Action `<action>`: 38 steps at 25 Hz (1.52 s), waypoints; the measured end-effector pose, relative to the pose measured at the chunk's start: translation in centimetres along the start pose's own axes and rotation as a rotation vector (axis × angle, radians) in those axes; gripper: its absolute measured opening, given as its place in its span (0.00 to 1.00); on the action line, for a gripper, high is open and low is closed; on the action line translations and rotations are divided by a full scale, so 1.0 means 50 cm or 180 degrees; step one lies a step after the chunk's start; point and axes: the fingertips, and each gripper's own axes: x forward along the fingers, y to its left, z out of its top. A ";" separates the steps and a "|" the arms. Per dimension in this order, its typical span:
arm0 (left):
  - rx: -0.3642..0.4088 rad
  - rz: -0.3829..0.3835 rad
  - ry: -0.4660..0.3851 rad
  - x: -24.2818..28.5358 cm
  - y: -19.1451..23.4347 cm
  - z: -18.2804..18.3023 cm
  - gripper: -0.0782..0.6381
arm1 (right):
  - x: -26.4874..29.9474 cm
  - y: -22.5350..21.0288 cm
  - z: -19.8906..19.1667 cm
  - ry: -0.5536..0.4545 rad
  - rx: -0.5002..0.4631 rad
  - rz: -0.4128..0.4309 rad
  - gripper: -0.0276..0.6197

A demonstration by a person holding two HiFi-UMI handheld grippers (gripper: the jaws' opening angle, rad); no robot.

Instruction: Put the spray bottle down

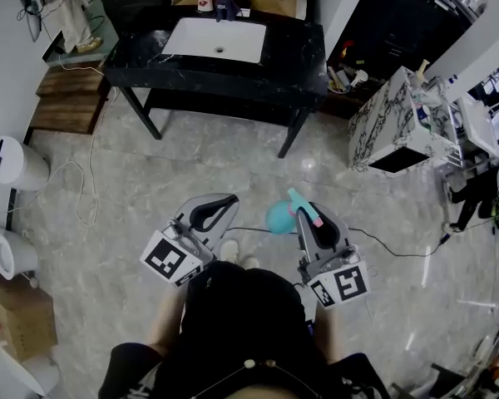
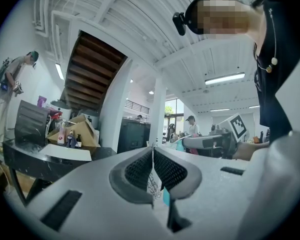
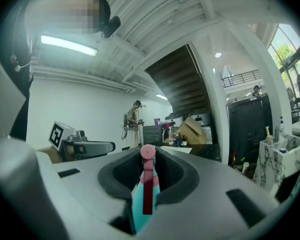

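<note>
Clenches right gripper [image 3: 148, 156] fingers [image 3: 176, 176] on teal spray bottle [image 3: 139, 204], well short of black sink tabletop [image 1: 299, 52]; presses left gripper [image 2: 153, 151] fingers [image 2: 134, 174] fully together.

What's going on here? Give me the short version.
A person stands on a marble floor with a gripper in each hand. The fingers of the right gripper are closed on a teal spray bottle with a pink trigger. It is held above the floor, not yet set down. The fingers of the left gripper are pinched shut on a thin white printed piece that I cannot identify. A black sink counter stands ahead.
</note>
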 end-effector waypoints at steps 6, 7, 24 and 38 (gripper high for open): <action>0.0060 -0.0038 0.0056 0.031 0.059 -0.001 0.13 | 0.084 0.010 0.011 -0.0054 -0.0157 0.0077 0.14; 0.0060 -0.0040 0.0069 0.036 0.067 -0.004 0.13 | 0.094 0.010 0.014 -0.0065 -0.0188 0.0074 0.14; -0.0184 -0.0045 -0.0047 0.192 0.262 -0.020 0.13 | 0.301 -0.139 0.012 -0.0023 -0.0334 0.0097 0.14; -0.0338 0.0001 -0.0043 0.479 0.502 -0.012 0.13 | 0.597 -0.437 0.041 -0.0016 -0.0253 0.0274 0.14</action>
